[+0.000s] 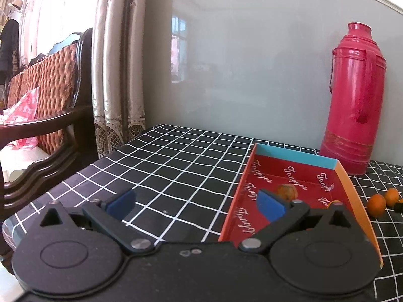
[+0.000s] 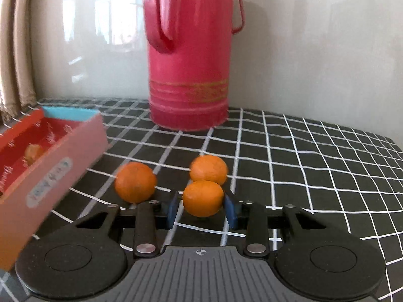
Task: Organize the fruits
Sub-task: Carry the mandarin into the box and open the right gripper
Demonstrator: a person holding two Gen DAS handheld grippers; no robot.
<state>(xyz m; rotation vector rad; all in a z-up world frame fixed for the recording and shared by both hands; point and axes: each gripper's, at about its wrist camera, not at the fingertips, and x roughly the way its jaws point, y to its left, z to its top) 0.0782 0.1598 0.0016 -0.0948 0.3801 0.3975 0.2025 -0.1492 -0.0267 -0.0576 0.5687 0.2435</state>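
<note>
1. Left wrist view: the left gripper [image 1: 196,202] hangs with its blue pads spread wide and nothing between them, over the near left corner of the red box [image 1: 299,173].
2. The box lies on the black checked tablecloth [image 1: 176,166], its long axis running away from the camera toward the wall, blue end wall farthest. One orange [image 1: 287,191] sits inside it, near the middle.
3. Left of the box the cloth is bare up to the table's left edge; a red thermos [image 1: 355,95] stands upright just behind the box's far right corner.
4. Right wrist view: the right gripper [image 2: 202,210] has its pads drawn in around the nearest orange [image 2: 203,198]; the right pad touches it, the left looks just short.
5. A second orange [image 2: 208,170] touches the nearest one from behind; a third orange [image 2: 135,182] lies apart to the left, near the box's outer wall.
6. Open cloth runs right to the table edge.
</note>
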